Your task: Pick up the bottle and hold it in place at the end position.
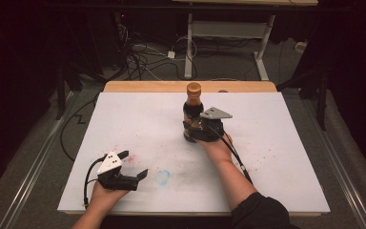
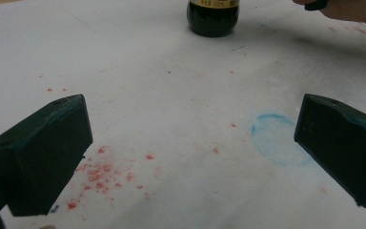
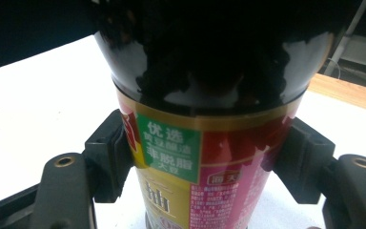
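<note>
A dark sauce bottle (image 1: 193,102) with a brown cap stands upright near the middle of the white board (image 1: 138,119). My right gripper (image 1: 193,128) comes at it from the near side. In the right gripper view both black pads (image 3: 112,152) press against the red and green label of the bottle (image 3: 205,143), so my right gripper (image 3: 205,160) is shut on it. My left gripper (image 1: 134,164) lies low at the board's front left, its jaws wide apart. In the left gripper view nothing is between the jaws of my left gripper (image 2: 193,152), and the bottle's base (image 2: 213,19) stands far ahead.
A faint blue ring stain (image 2: 276,143) and red speckles (image 2: 100,174) mark the board near the left gripper. A wooden table edge (image 1: 147,86) runs along the board's far side. Cables and a desk frame (image 1: 228,43) lie on the floor beyond.
</note>
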